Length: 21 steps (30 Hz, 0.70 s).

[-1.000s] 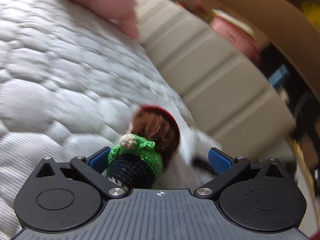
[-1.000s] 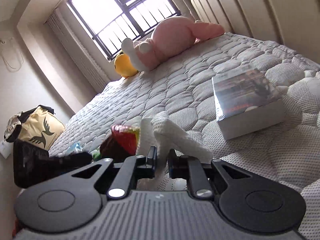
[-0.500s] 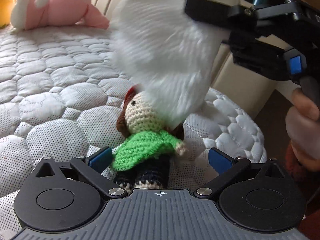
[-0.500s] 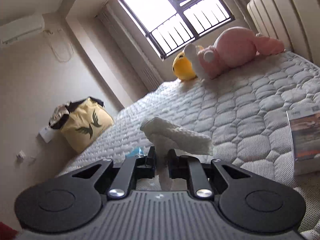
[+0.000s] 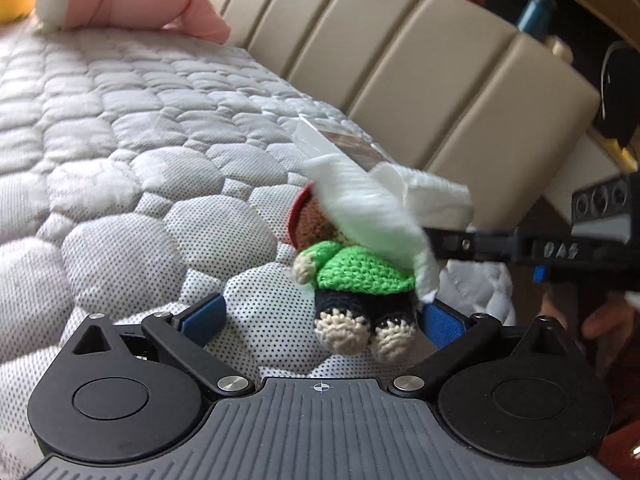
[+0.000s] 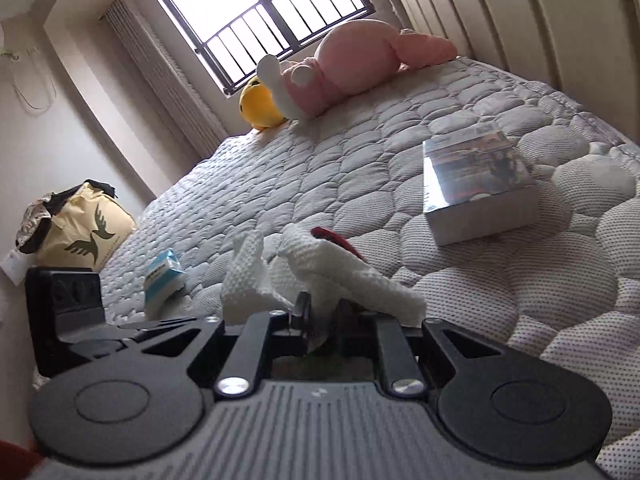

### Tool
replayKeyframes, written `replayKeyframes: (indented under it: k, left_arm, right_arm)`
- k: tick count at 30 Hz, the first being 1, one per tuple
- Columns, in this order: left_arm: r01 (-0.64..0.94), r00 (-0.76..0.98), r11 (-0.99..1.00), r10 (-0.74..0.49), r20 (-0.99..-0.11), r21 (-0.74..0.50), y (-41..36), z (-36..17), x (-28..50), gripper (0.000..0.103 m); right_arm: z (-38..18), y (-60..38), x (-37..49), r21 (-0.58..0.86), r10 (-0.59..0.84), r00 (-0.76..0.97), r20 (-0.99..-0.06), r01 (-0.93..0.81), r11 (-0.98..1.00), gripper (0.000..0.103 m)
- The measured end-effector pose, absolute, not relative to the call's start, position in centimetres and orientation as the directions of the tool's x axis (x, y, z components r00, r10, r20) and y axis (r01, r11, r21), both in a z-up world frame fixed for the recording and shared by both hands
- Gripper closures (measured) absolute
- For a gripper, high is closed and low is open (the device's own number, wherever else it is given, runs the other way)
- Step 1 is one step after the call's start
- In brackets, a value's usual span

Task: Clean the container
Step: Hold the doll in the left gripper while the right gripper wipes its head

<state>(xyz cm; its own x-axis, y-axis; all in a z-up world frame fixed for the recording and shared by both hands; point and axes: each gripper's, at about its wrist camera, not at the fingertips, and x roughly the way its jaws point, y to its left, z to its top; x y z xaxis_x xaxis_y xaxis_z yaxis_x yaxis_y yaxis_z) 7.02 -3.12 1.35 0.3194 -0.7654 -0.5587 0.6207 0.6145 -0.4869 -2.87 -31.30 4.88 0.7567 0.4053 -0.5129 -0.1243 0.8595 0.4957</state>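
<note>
Although the task names a container, the item under treatment in the left wrist view is a crocheted doll (image 5: pixel 356 276), lying on the quilted mattress (image 5: pixel 120 160) with its feet toward the camera and its head away, so its long axis runs roughly along the left gripper (image 5: pixel 320 316). That gripper's blue pads stand wide apart, and the doll's feet sit between them, closer to the right pad; no contact is evident. The right gripper (image 5: pixel 440 244) enters from the right and holds a white paper towel (image 5: pixel 376 216) draped over the doll's head and shoulder, so the wiping hand is the one engaged. A wrapped box (image 5: pixel 344 148) lies on the mattress beyond the doll, well clear of both tools. In the right wrist view, the right gripper (image 6: pixel 320 312) is clamped together on the paper towel (image 6: pixel 332 272), whose folds spread forward and hide most of the doll; only a red edge (image 6: pixel 336 238) shows beyond it. The box (image 6: pixel 476 188) lies ahead and to the right, apart. Judgement: the wipe runs along the doll's axis, and the left tool would need to close to steady it.
</note>
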Motion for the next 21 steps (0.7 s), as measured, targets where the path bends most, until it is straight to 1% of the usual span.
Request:
replayKeyframes:
  k: [2, 5, 8, 10, 13, 16, 18, 20, 21]
  left_arm:
    - [0.550, 0.299, 0.593, -0.798, -0.524, -0.588, -1.9, 1.0, 7.6, 0.000]
    - [0.438, 0.268, 0.538, -0.843, -0.467, -0.720, -0.2, 0.5, 8.4, 0.000]
    - [0.363, 0.201, 0.465, -0.885, -0.419, -0.808, -0.2, 0.4, 9.3, 0.000]
    - [0.326, 0.161, 0.433, -0.901, -0.403, -0.840, -1.3, 0.1, 10.1, 0.000]
    - [0.334, 0.149, 0.497, -0.867, -0.475, -0.801, -4.0, -0.1, 10.8, 0.000]
    - [0.398, 0.190, 0.551, -0.832, -0.521, -0.734, -6.3, 0.3, 10.1, 0.000]
    - [0.428, 0.227, 0.575, -0.815, -0.534, -0.697, -7.3, 0.4, 9.7, 0.000]
    - [0.473, 0.276, 0.591, -0.804, -0.527, -0.653, -7.8, 0.3, 9.2, 0.000]
    - [0.507, 0.301, 0.604, -0.793, -0.530, -0.615, -8.1, 0.4, 8.8, 0.000]
  right_arm:
    - [4.5, -31.7, -3.0, 0.448, 0.354, 0.759, -0.546, -0.092, 0.889, 0.088]
    - [3.8, -32.6, -3.1, 0.426, 0.317, 0.760, -0.568, -0.058, 0.903, 0.088]
    - [3.4, -33.3, -3.1, 0.422, 0.301, 0.771, -0.561, -0.047, 0.906, 0.086]
    - [3.2, -33.7, -3.0, 0.419, 0.294, 0.779, -0.553, -0.045, 0.907, 0.086]
    - [3.0, -34.4, -2.9, 0.448, 0.310, 0.790, -0.529, -0.050, 0.893, 0.085]
    - [2.3, -35.6, -3.2, 0.491, 0.317, 0.807, -0.498, -0.039, 0.870, 0.084]
    - [1.8, -36.5, -3.4, 0.522, 0.321, 0.817, -0.479, -0.030, 0.853, 0.084]
    - [1.3, -37.3, -3.5, 0.552, 0.325, 0.827, -0.459, -0.021, 0.833, 0.084]
    - [0.9, -37.5, -3.5, 0.571, 0.331, 0.829, -0.451, -0.017, 0.821, 0.084]
